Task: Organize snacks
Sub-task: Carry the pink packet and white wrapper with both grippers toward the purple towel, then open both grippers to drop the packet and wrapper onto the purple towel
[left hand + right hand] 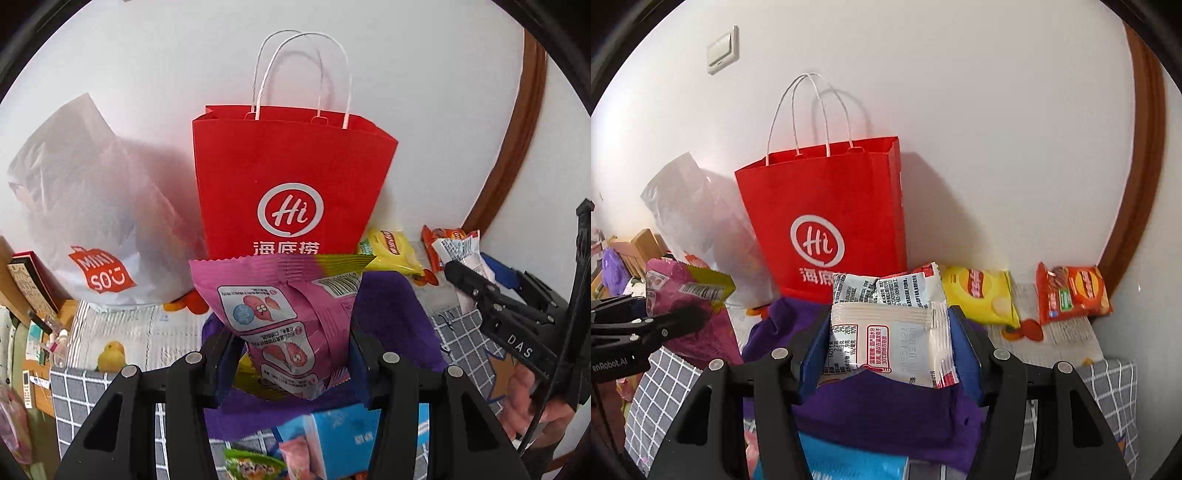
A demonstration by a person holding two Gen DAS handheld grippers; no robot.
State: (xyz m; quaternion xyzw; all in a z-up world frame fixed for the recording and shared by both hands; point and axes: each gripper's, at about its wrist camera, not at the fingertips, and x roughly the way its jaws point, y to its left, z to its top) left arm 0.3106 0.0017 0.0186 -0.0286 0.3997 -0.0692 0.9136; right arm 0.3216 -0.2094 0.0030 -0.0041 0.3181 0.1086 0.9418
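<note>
We pinch a pink pack (284, 325) in the left gripper's (291, 354) jaws and a white pack (890, 332) in the right gripper's (890, 354), both aloft before the red bag (291, 177) at the bench's wall edge, likely for dropping in.

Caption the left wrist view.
Left gripper holding a pink snack packet before a red paper bag.

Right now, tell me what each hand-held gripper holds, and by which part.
Left hand-held gripper: pink foil snack packet, pinched across its lower half. Right hand-held gripper: white plastic snack packet, pinched at its side edges.
</note>
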